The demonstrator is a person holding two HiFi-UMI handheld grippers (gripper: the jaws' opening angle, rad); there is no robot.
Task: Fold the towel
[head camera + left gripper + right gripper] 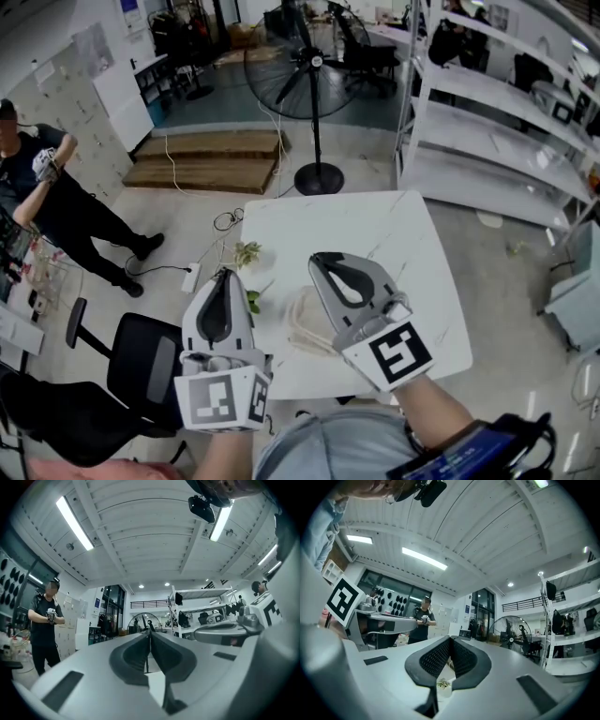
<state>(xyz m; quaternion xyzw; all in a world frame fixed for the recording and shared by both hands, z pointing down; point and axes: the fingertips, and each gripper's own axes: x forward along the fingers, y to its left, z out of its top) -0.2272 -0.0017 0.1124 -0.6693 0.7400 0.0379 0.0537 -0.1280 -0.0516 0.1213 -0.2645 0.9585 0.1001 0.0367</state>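
A cream towel (304, 324) lies bunched in folds on the white marble table (394, 234), near its front edge. Part of it is hidden behind my right gripper. Both grippers are held up above the table and point roughly level, away from me. My left gripper (223, 277) hovers over the table's left front corner, its jaws pressed together with nothing between them (150, 637). My right gripper (324, 260) is above and just right of the towel, also shut and empty (450, 642). Neither touches the towel.
A small green plant sprig (247, 253) lies at the table's left edge. A black office chair (141, 361) stands left of the table, a standing fan (314, 70) beyond it, and white shelving (487, 103) at right. A person (47, 197) stands at far left.
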